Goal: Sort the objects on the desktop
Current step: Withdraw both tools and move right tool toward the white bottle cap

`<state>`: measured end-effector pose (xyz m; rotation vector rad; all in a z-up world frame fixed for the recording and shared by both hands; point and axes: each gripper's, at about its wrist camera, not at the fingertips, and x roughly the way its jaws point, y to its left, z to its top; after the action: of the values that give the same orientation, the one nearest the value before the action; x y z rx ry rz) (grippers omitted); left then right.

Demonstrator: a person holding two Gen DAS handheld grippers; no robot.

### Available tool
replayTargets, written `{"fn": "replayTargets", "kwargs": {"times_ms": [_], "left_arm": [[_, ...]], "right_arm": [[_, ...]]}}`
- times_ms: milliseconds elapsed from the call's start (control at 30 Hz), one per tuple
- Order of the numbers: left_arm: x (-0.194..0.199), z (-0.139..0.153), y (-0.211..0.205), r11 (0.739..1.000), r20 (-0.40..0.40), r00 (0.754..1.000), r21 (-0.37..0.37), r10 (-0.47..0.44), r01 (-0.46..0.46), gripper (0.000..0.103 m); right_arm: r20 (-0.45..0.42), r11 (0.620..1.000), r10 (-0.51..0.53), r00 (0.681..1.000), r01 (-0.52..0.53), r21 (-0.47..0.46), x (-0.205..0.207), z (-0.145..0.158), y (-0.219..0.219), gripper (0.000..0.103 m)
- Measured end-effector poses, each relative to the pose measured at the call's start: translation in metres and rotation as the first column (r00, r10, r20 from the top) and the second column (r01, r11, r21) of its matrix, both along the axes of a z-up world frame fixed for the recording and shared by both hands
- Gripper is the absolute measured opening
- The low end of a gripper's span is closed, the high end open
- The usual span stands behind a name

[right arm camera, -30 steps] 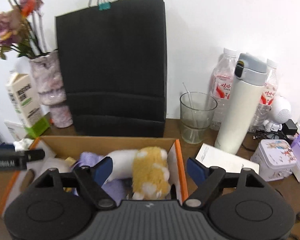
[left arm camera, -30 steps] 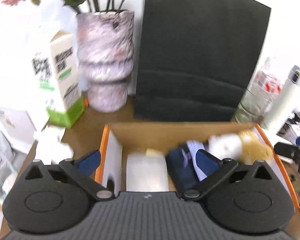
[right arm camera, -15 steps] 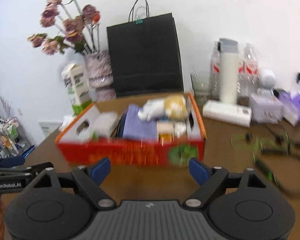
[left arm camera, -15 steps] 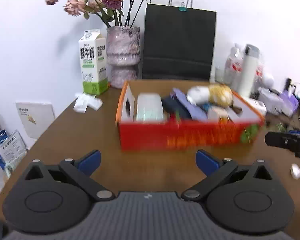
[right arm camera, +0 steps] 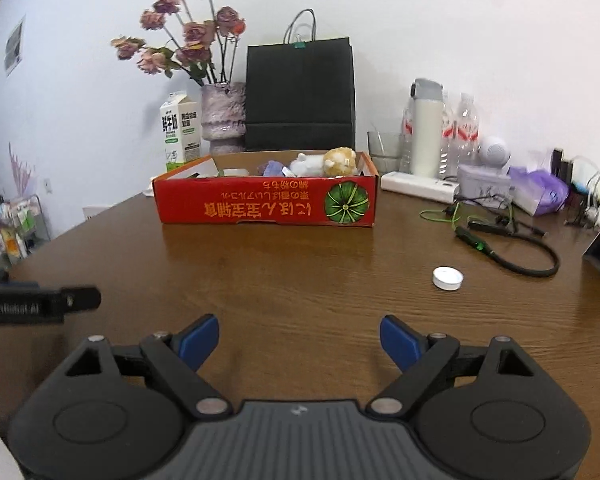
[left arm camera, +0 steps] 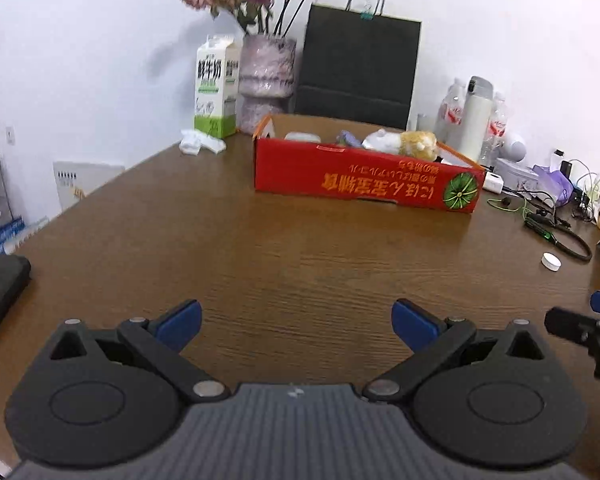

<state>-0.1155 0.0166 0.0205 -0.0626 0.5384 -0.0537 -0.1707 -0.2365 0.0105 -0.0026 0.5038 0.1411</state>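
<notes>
Both grippers have drawn back from the red box (right arm camera: 266,202); a second ago we hung directly over its contents. We now hold the left gripper (left arm camera: 296,322) and right gripper (right arm camera: 300,338) low over bare bench (right arm camera: 300,272), fingers apart and empty. Loose near the right gripper lies a white cap (right arm camera: 447,278). We judge it light, rigid and slippery; it should be pinched across its rim.
</notes>
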Motion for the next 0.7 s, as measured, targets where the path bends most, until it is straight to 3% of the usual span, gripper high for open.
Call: {"fn": "replayTargets", "kwargs": {"times_ms": [367, 567, 700], "left_arm": [[0.0, -0.002, -0.008, 1.0, 0.009, 1.0, 0.01, -0.021, 0.021, 0.103], [0.007, -0.006, -0.018, 0.998, -0.007, 0.998, 0.007, -0.058, 0.058, 0.103], [0.024, -0.006, -0.032, 0.996, -0.05, 0.995, -0.022, -0.082, 0.081, 0.103]], "right_arm": [[-0.001, 1.0, 0.011, 1.0, -0.011, 0.007, 0.003, -0.002, 0.006, 0.087], [-0.025, 0.993, -0.111, 0.994, 0.11, -0.041, 0.018, -0.004, -0.021, 0.087], [-0.06, 0.984, -0.171, 0.983, 0.167, -0.063, 0.048, -0.004, -0.053, 0.082]]}}
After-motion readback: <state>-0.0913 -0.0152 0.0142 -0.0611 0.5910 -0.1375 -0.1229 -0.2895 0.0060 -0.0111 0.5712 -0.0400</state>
